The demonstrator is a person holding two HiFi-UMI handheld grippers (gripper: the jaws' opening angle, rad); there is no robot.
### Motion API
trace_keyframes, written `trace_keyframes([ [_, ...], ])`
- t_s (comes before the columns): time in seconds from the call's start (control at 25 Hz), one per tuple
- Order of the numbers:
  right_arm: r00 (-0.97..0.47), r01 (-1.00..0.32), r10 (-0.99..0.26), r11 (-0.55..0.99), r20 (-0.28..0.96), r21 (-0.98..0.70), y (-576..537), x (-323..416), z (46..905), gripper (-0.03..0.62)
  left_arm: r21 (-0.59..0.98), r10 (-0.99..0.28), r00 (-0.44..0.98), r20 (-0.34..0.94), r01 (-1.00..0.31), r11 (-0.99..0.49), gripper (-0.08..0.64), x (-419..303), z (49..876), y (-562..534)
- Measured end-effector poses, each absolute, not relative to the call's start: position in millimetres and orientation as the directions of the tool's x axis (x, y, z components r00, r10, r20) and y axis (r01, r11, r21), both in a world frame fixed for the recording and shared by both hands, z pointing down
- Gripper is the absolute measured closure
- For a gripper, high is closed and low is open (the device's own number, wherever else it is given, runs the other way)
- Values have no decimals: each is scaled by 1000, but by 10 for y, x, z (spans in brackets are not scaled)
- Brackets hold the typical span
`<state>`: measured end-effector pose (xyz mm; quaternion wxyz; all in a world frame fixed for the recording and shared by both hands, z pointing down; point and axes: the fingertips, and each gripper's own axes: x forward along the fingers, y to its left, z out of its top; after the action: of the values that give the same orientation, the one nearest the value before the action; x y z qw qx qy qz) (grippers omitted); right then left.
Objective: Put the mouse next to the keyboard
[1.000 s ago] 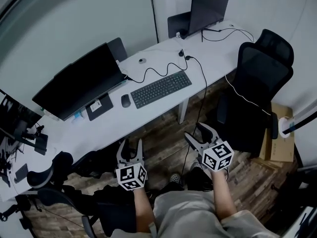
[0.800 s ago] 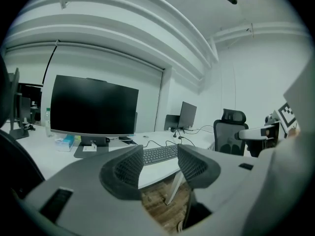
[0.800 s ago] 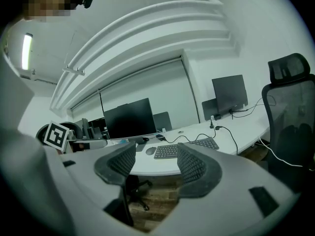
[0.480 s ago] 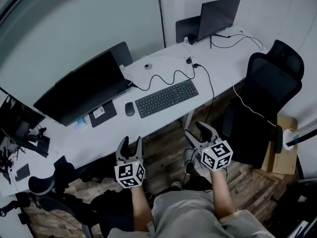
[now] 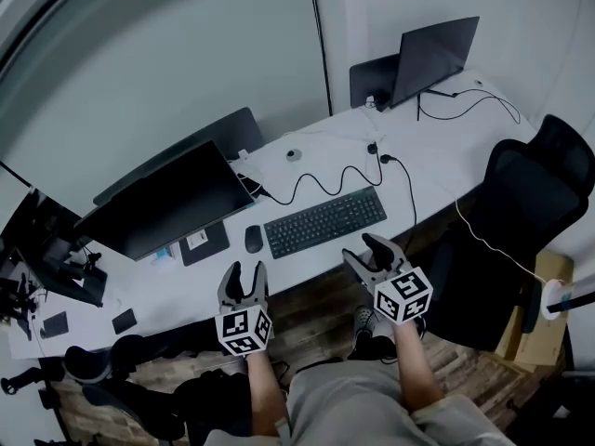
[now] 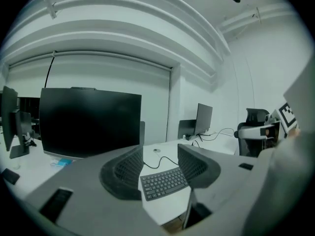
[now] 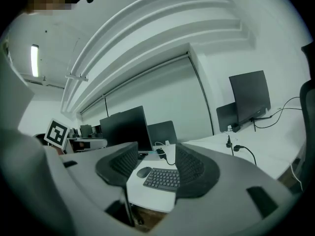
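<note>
1. Head view: the white worktop [image 5: 446,151] carries a black keyboard [image 5: 325,222]. The dark mouse [image 5: 253,240] lies just beside the keyboard's left end, not touching it. A large monitor [image 5: 167,214] stands behind the mouse, and a black cable [image 5: 321,182] snakes across the worktop behind the keyboard. The left claw [image 5: 244,272] and the right claw [image 5: 364,247] are held in front of the worktop's near edge, apart from everything on it. A black office chair [image 5: 525,203] stands to the right.

2. Left gripper view: the left claw's jaws stand apart with nothing gripped. The keyboard shows in the gap between them, farther off on the worktop, with the monitor up to the left.

3. Right gripper view: the right claw's jaws are closing but still well apart, with nothing between the pads. Through the gap the mouse and the keyboard lie side by side on the worktop beyond, the mouse on the left.
</note>
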<state>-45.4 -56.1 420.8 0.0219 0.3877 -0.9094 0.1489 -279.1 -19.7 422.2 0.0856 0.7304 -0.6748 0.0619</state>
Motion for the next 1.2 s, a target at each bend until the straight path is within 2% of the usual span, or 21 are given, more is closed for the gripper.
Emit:
trace_keyframes([
  [0.16,-742,-665,-650,683,162,-303,-914,-449,4258,353,28,-971,36,235,-999,-30,337,-2766,4261,-408],
  [0.48,-778,-625,-600,707,186,-331,-1463,-417,4403,420,-12,-955,-43,292,-999,42,337,-2767,4372,-796],
  [0.96,-788,-612,-581,704,203,-360,-1716,-220,4542,578,-10,-930,-51,363,-999,51,337,-2462,4671,-1144],
  [1.2,-774,-629,-602,693,197,-352,-1762,-334,4546,583,13,-925,-57,375,-998,67,337,-2600,4749,-1142],
])
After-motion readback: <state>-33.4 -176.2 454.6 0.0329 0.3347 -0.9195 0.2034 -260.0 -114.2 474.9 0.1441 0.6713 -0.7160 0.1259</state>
